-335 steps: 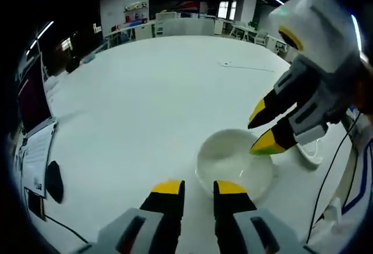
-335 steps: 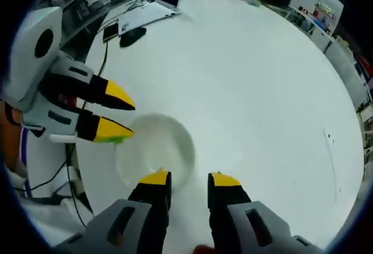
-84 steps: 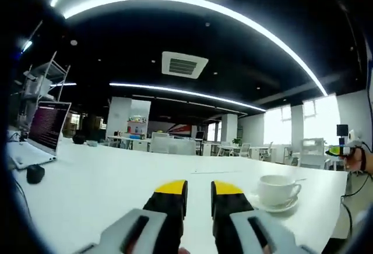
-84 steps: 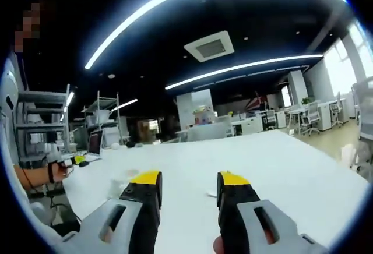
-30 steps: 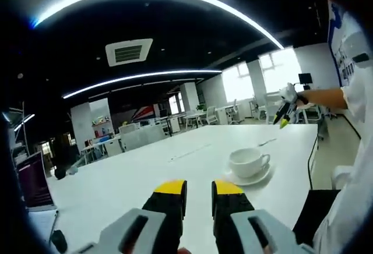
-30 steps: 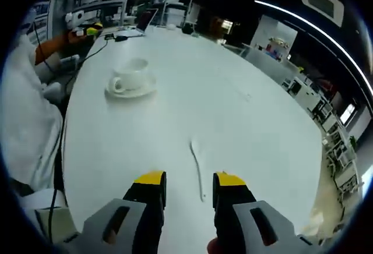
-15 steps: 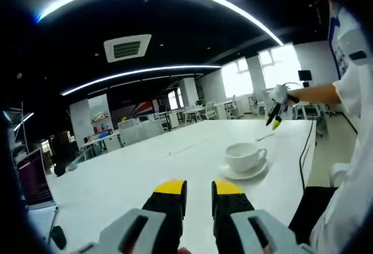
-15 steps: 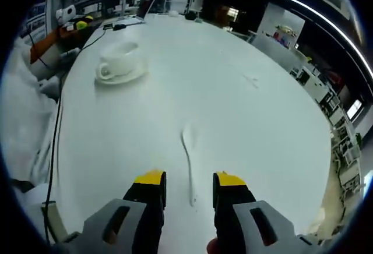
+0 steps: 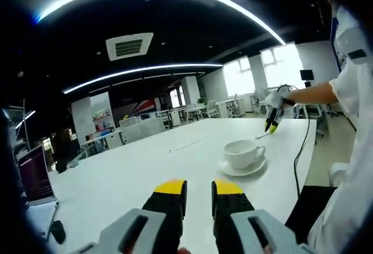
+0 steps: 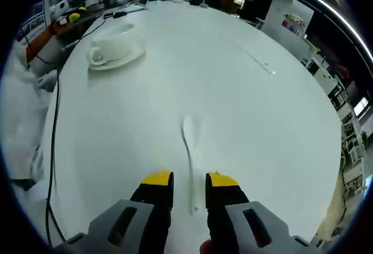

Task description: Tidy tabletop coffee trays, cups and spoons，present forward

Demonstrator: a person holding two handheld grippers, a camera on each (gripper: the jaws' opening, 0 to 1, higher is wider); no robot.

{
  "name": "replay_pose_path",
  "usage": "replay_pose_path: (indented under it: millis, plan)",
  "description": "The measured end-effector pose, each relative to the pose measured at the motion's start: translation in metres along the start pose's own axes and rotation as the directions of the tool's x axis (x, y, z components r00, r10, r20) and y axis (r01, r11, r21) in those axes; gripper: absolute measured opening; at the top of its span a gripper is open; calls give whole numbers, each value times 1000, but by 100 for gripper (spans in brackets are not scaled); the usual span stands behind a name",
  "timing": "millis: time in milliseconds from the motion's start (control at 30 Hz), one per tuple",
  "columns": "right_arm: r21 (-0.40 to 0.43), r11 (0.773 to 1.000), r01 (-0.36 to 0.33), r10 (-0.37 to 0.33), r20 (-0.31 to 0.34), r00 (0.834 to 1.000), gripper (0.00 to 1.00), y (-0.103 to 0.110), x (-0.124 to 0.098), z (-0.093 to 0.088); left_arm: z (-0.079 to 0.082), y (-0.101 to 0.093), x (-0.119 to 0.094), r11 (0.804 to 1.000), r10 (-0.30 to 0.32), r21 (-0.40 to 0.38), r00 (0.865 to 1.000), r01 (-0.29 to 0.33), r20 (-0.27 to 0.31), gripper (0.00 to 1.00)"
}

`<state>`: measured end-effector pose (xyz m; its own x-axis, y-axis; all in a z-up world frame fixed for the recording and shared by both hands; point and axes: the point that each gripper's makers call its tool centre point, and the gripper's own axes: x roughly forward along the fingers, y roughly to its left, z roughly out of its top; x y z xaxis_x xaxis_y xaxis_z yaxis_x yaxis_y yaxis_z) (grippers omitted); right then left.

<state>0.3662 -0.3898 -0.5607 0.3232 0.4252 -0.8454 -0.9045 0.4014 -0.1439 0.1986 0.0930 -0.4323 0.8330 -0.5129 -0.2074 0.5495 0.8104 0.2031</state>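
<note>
Right gripper (image 10: 189, 179) lowered over white spoon (image 10: 189, 149) on table (image 10: 262, 120), jaws parted, handle between yellow tips, not clamped. Left gripper (image 9: 198, 186) held narrowly parted, nothing gripped. Cup (image 9: 243, 152) seated on saucer (image 9: 243, 169).

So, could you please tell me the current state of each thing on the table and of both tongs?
Cup: upright on its saucer.
Saucer: flat on the white table, under the cup.
Spoon: lying flat on the table, handle end between the right tongs' jaws.
Right tongs: jaws narrowly apart around the spoon handle.
Left tongs: nearly closed, empty.
Laptop: open.
</note>
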Motion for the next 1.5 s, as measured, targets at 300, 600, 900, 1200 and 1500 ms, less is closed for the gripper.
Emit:
replay_pose_path:
  millis: [300, 600, 900, 1200, 1500]
  plan:
    - [49, 998, -33, 32, 7, 999, 14, 5, 3, 0, -3, -5, -6, 1000, 8, -18, 1000, -8, 7, 19]
    - [129, 991, -32, 26, 49, 998, 7, 4, 2, 1, 1, -6, -8, 1000, 4, -11, 1000, -4, 6, 19]
    - [56, 998, 18, -18, 4, 1000, 5, 11, 0, 7, 2, -2, -7, 1000, 9, -26, 1000, -9, 8, 19]
    - [50, 998, 27, -26, -14, 1000, 5, 11, 1, 8, 1, -3, -6, 1000, 8, -25, 1000, -8, 3, 19]
    - [16, 998, 54, -53, -32, 998, 5, 8, -7, 7, 3, -3, -4, 1000, -2, -15, 1000, 2, 1, 19]
